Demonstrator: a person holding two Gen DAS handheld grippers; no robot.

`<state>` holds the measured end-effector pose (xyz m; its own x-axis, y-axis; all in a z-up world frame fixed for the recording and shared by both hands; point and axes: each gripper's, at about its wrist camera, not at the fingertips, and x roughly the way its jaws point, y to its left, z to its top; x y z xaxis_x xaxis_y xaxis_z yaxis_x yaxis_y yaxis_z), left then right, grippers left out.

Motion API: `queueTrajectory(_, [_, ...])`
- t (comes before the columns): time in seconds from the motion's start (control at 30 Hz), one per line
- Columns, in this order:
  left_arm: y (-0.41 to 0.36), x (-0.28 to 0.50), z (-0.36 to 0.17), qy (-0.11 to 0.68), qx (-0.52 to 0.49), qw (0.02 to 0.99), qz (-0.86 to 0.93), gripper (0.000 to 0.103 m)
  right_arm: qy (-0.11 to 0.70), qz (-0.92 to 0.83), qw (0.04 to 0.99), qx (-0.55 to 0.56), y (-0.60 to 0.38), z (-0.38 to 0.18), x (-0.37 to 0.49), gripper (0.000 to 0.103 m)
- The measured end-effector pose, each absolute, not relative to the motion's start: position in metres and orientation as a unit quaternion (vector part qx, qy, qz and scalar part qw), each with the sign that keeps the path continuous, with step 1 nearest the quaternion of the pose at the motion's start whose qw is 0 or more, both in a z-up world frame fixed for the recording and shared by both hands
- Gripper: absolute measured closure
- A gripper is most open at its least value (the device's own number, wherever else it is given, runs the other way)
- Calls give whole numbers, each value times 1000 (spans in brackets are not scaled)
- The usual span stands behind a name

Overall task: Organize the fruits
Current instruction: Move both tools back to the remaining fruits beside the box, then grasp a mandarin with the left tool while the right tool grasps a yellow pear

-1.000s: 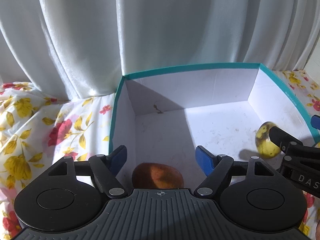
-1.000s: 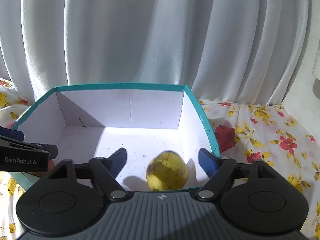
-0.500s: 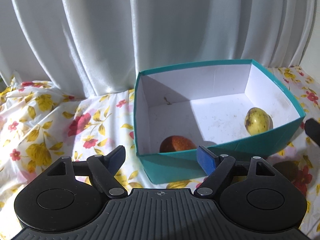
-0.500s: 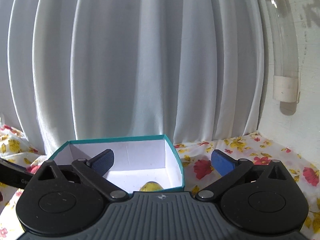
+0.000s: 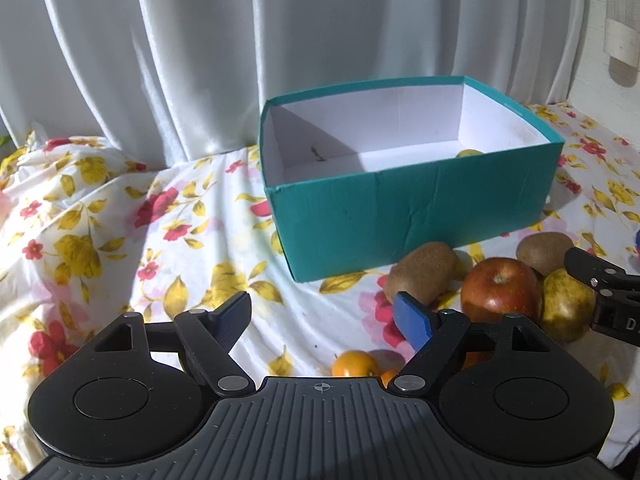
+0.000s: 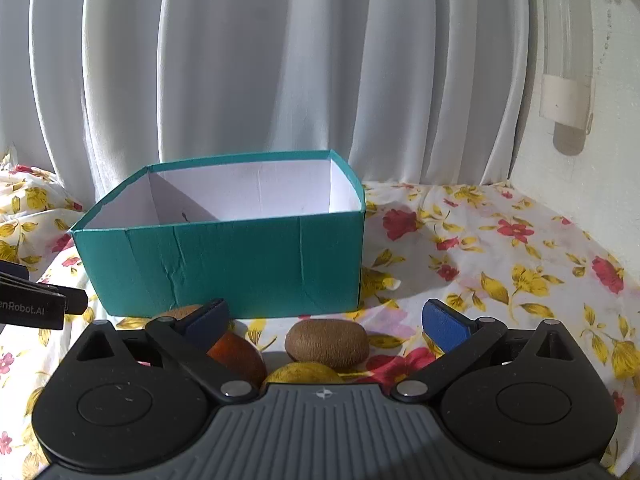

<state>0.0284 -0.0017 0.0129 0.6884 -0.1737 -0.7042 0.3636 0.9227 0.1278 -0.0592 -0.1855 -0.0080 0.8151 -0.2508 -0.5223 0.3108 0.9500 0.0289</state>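
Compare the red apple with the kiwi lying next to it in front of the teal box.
The red apple is glossy red with a stem dimple facing up; the kiwi is matte, fuzzy brown. The apple is round and looks bulkier; the kiwi is oblong, lying on its side. Both rest on the floral cloth, outside the teal box.

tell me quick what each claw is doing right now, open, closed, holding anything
Left claw: open, holding nothing.
Right claw: open, holding nothing.
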Motion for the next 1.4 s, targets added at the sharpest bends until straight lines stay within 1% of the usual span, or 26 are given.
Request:
queueTrajectory(0.03, [0,25,10,365,129,910,-150,20,270,-145,950,59,-185,-11,-61,6])
queueTrajectory(0.13, [3,15,3,365,127,909,-158,20,282,-139,947,61,-184,-18,-64,8])
queueTrajectory(0.2, [5,11,-2,370,126,906,-161,20,288,-135,946,60,-182,-23,-66,12])
queueTrajectory(0.53, [5,4,-24,394,133,889,-193,21,318,-120,939,52,-175,-42,-60,18])
queueTrajectory(0.67, [6,5,-28,394,131,887,-200,20,316,-124,939,48,-176,-43,-58,18])
queueTrajectory(0.83, [6,3,-28,396,126,885,-210,24,335,-120,933,50,-180,-49,-56,27])
queueTrajectory(0.93, [5,-1,-28,405,123,879,-220,28,333,-116,935,45,-179,-51,-55,28])
queueTrajectory(1.0, [3,-3,-31,412,126,873,-229,28,335,-111,935,42,-178,-51,-53,30])
queueTrajectory(1.07, [0,-1,-37,423,132,868,-224,34,339,-104,934,44,-177,-54,-51,33])
queueTrajectory(1.13, [-1,0,-40,429,125,866,-224,34,347,-97,932,44,-177,-58,-49,39])
queueTrajectory(1.37, [-11,1,-48,426,129,866,-227,39,345,-96,933,36,-177,-62,-42,39])
queueTrajectory(1.4, [-13,2,-51,431,130,863,-227,43,345,-95,933,35,-177,-63,-41,39])
